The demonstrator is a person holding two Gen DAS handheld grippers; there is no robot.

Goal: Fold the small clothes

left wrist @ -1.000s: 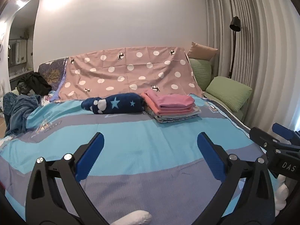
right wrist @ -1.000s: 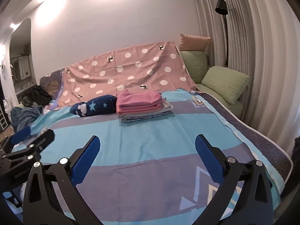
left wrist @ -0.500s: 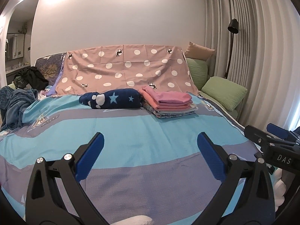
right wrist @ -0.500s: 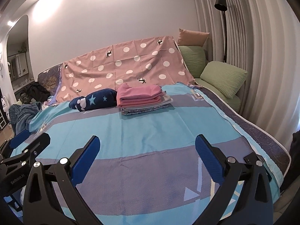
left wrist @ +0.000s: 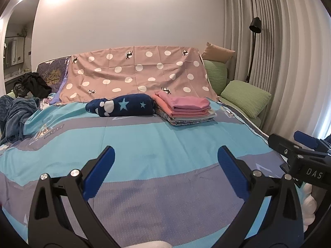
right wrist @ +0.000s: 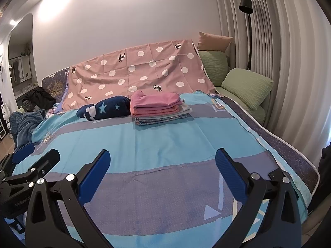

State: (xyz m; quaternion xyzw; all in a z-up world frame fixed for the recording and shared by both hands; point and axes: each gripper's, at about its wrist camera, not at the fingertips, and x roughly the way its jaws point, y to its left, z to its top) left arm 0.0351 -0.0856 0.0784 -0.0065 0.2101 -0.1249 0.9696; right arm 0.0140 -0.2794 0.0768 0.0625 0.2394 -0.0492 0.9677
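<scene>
Left wrist view: our left claw (left wrist: pixel 166 165) and right claw (right wrist: pixel 162 163) gape wide, empty; folded pink clothes (left wrist: pixel 184 105) sit stacked at 12 o'clock, perhaps five layers.

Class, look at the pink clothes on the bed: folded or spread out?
Folded. The pink clothes lie in flat, squared layers, stacked on more folded cloth on the bed.

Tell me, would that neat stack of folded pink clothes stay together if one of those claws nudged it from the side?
Probably not as one block. The folded stack is loose soft layers, so the top pink pieces would likely slide off the greyish ones beneath. It also sits on a soft striped bedspread, which may wrinkle and drag underneath.
</scene>
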